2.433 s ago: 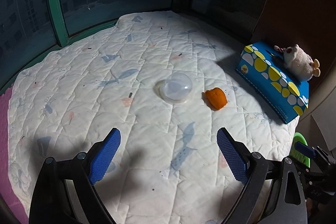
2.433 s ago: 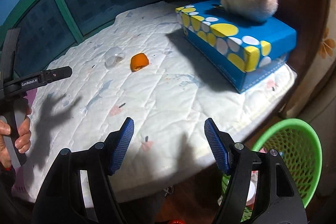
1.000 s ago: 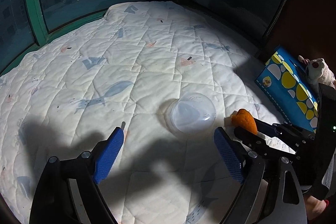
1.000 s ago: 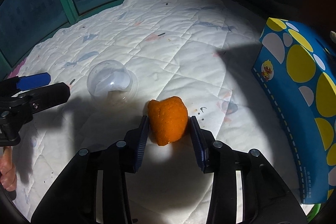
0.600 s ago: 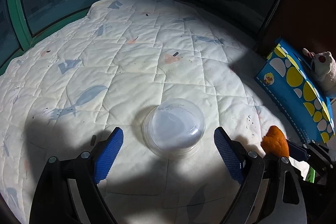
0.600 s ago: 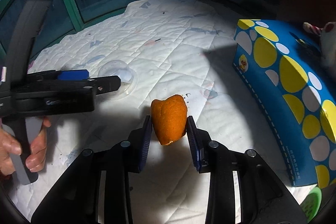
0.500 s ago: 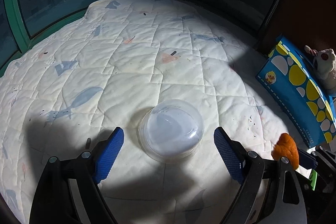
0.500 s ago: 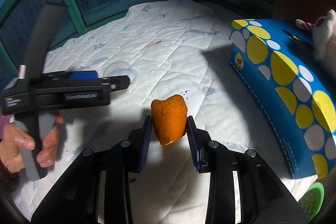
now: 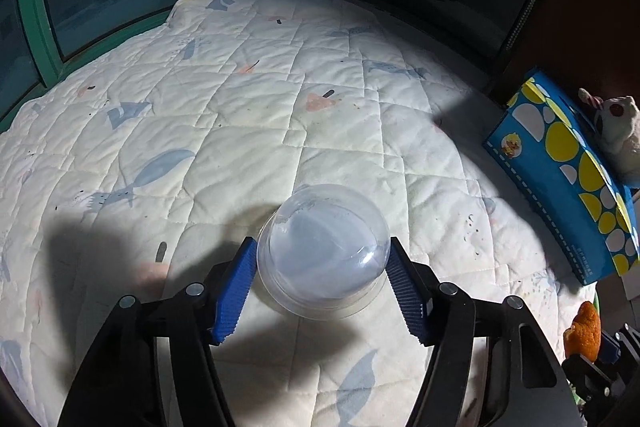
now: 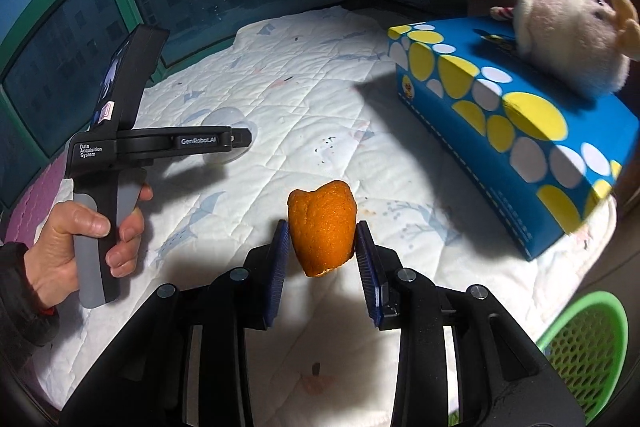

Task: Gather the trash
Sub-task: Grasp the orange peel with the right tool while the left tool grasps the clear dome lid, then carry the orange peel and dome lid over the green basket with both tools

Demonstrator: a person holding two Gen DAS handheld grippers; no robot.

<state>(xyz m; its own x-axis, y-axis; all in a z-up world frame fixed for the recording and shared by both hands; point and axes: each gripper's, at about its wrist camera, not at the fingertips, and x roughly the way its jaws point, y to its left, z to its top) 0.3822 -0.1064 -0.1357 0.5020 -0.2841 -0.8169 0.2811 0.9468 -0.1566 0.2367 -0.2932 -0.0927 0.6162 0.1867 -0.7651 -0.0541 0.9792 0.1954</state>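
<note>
The left gripper [image 9: 322, 285] is clamping its 2 blue pads on the clear dome lid [image 9: 323, 251], which is sitting dome-up on the white quilt [image 9: 248, 115]. The right gripper [image 10: 322, 259] is squeezing the orange peel [image 10: 323, 227] and holding it above the quilt. A green basket [image 10: 588, 343] is showing at the lower right, off the quilt's edge. A plush toy [image 10: 576, 35] is lying on the blue box [image 10: 516, 131].

Surface: your quilted white pad [image 9: 240, 131].
Between your left fingers [image 9: 236, 287]: clear dome [image 9: 322, 251].
Right of them: blue box [image 9: 568, 183].
</note>
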